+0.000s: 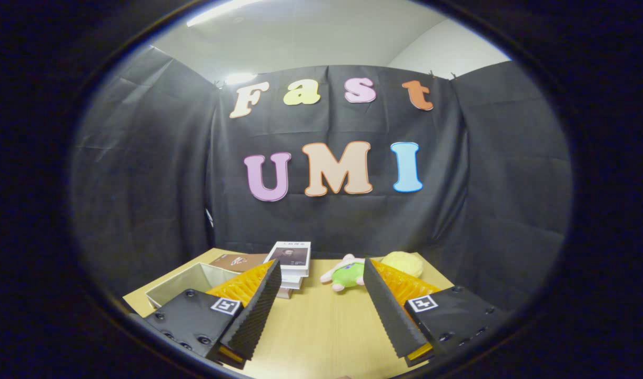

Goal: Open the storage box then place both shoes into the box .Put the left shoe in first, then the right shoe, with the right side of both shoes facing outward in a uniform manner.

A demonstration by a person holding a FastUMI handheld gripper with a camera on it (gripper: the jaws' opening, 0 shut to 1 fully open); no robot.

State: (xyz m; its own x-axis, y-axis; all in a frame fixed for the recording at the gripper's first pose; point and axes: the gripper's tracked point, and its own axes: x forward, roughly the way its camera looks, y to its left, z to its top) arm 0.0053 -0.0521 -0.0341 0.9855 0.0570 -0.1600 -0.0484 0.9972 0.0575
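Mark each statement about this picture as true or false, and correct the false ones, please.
1. The gripper is open, with nothing between its fingers. True.
2. A stack of books lies beyond the fingers. True.
3. The green plush toy is held between the fingers. False: it lies on the wooden table, beyond them.
4. The open box contains a shoe. False: what shows of its inside is bare.

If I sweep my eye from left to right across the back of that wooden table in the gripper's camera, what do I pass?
Open pale grey storage box → brown flat booklet → stack of white books with a dark cover picture → green and pink plush toy → yellow round plush. The gripper hangs open in front, nothing between its fingers.
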